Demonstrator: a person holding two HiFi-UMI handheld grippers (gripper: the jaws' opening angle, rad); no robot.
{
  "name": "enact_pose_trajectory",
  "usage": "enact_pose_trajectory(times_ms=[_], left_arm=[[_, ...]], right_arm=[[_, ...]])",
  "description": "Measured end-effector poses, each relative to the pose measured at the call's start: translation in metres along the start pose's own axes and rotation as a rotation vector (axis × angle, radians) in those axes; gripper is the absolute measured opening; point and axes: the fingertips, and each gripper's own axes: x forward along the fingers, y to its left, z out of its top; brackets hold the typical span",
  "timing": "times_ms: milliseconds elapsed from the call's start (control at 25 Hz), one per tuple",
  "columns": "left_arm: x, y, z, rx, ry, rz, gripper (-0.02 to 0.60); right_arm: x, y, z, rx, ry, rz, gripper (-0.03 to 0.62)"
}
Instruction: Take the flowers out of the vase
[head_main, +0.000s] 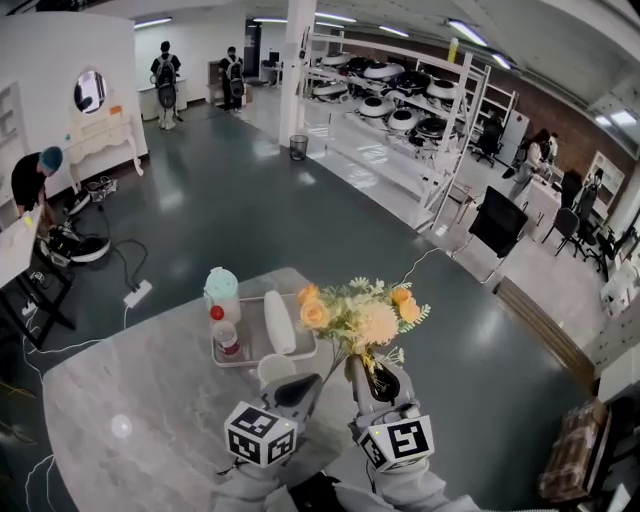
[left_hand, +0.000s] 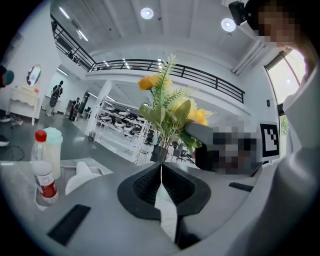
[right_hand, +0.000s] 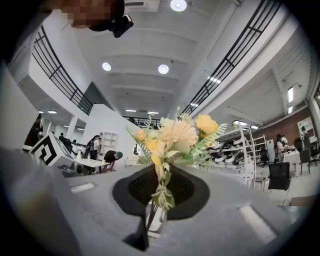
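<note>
A bunch of yellow and cream flowers (head_main: 358, 318) with green leaves stands clear of the small white vase (head_main: 272, 368) on the marble table (head_main: 130, 400). My right gripper (head_main: 362, 375) is shut on the stems just below the blooms. In the right gripper view the flowers (right_hand: 172, 137) rise straight out of the closed right gripper (right_hand: 159, 200). My left gripper (head_main: 303, 385) sits at the vase's right rim. In its own view the left gripper (left_hand: 161, 172) is shut, with a thin white strip, seemingly the vase's wall, between the pads. The flowers (left_hand: 167, 112) show ahead of it.
A grey tray (head_main: 300, 352) behind the vase holds a red-capped bottle (head_main: 225, 335), a teal-lidded bottle (head_main: 221, 290) and a white oblong object (head_main: 279, 322). The table's edge runs close to the right of my grippers. People and shelving stand far off across the hall.
</note>
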Motion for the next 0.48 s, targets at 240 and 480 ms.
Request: enact_pose_trajectory(times_ms=[240,480], left_arm=[[-0.003,-0.007,-0.041,-0.041,0.046,-0.001,0.008],[-0.009,0.002,-0.074,-0.101,0.088,0.035,0.008]], right_arm=[[-0.009,0.003,-0.057,0.051,0.120,-0.014,0.032],[-0.018,0.015,-0.104,0.084,0.223,-0.008,0.032]])
